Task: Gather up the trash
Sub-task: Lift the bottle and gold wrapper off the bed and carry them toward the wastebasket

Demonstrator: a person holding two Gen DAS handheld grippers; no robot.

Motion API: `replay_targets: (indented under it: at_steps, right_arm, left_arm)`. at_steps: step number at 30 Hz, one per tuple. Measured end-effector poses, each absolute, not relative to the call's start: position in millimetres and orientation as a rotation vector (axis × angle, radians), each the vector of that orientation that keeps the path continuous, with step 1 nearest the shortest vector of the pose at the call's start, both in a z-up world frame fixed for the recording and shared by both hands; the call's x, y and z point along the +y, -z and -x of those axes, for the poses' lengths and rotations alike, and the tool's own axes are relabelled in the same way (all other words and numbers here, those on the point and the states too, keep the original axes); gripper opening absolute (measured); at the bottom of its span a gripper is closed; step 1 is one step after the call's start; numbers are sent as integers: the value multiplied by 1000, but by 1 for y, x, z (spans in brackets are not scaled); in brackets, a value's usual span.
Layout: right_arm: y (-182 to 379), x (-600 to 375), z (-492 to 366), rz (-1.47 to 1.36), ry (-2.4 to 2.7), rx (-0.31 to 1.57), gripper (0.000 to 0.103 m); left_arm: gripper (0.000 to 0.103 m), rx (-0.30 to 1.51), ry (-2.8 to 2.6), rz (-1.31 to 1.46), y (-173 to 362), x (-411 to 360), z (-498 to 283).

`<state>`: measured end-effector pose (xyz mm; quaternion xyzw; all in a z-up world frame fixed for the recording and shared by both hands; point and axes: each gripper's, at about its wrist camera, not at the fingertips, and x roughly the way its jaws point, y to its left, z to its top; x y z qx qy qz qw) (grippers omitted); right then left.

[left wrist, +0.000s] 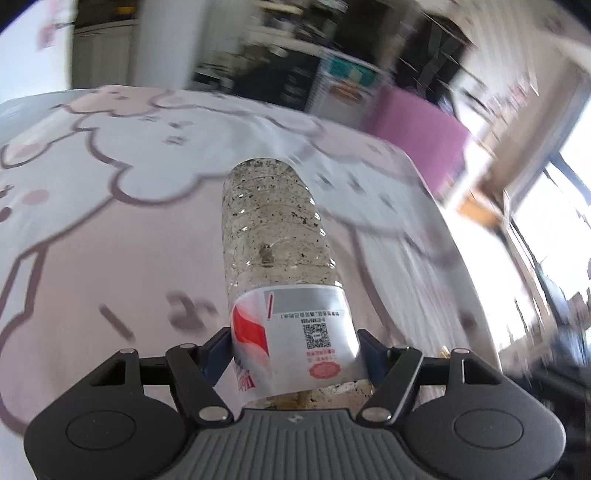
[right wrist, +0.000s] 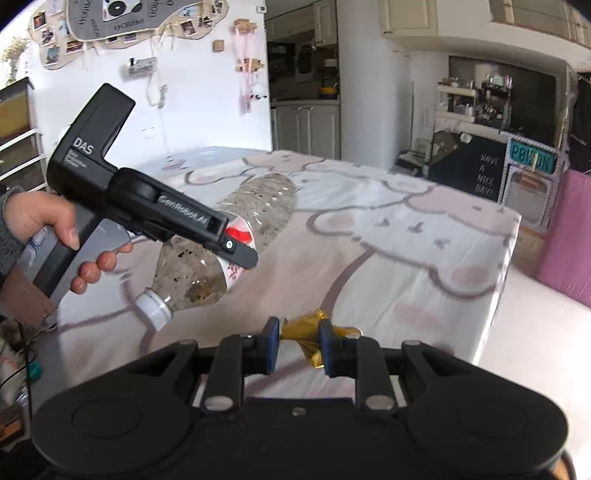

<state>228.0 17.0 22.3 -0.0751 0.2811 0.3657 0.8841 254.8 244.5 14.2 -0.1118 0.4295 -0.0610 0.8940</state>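
My left gripper (left wrist: 295,347) is shut on a dirty clear plastic bottle (left wrist: 277,236) with a red and white label, held in the air above the bed. In the right wrist view the left gripper (right wrist: 236,247) clamps the bottle (right wrist: 255,210) at its label, white cap pointing down and left. My right gripper (right wrist: 295,341) is shut on a crumpled gold wrapper (right wrist: 301,328), held low over the bed's near edge, right of and below the bottle.
The bed (right wrist: 406,251) has a pink and white cartoon sheet. A pink mat (right wrist: 569,236) stands at the right by a black cabinet (right wrist: 476,170). A white wall with photos (right wrist: 110,22) is behind. Bright windows (left wrist: 546,229) are at the right.
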Motion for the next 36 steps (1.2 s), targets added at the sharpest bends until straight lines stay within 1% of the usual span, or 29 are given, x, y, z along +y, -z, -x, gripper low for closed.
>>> replay_targets:
  at_steps: [3,7,10,11,13,14,16,17,18,20,21,22,27,31,33,35,36]
  right_arm:
    - [-16,9,-207,190,-795,603,24]
    - [-10,-1,-188,199,-792,633,24]
    - [-8,-7,-184,176,-771,659,26]
    - [-8,-8,-183,166,-763,665,27]
    - [-9,-9,-182,149,-746,673,36]
    - [-9,-9,-182,136,-736,676,38]
    - [-10,-8,-182,106,-703,691,48]
    - [-10,-7,-182,94,-691,696,50]
    - [-9,-5,-182,84,-679,702,53]
    - [-6,-1,-181,89,-651,712,56]
    - [-4,1,-183,81,-634,724,57]
    - [-2,2,-184,57,-620,734,57]
    - [2,2,-195,-79,-553,780,58]
    - [4,10,-197,-65,-517,764,58]
    - [6,14,-195,-36,-516,745,58]
    - [6,17,-193,9,-515,730,53]
    - [6,17,-192,33,-508,723,46]
  left_arm:
    - [71,926,170,156,-13,231,-237]
    - [74,920,91,79,-8,221,-223]
    - [74,904,43,93,-6,220,-219]
    - [74,902,34,101,-7,222,-217]
    - [74,890,12,111,-7,221,-215]
    - [74,886,3,114,-8,221,-214]
    - [74,876,-19,129,-8,222,-212]
    - [75,872,-27,139,-7,221,-211]
    - [76,868,-37,149,-8,222,-210]
    - [84,850,-59,146,-9,221,-208]
    - [86,838,-71,132,-11,220,-207]
    - [87,830,-81,121,-12,219,-207]
    - [88,834,-91,130,-10,219,-208]
    - [87,832,-98,155,-6,221,-208]
    - [85,824,-100,171,-5,223,-208]
    - [76,823,-102,183,-4,225,-208]
    - [75,826,-104,191,-3,226,-209]
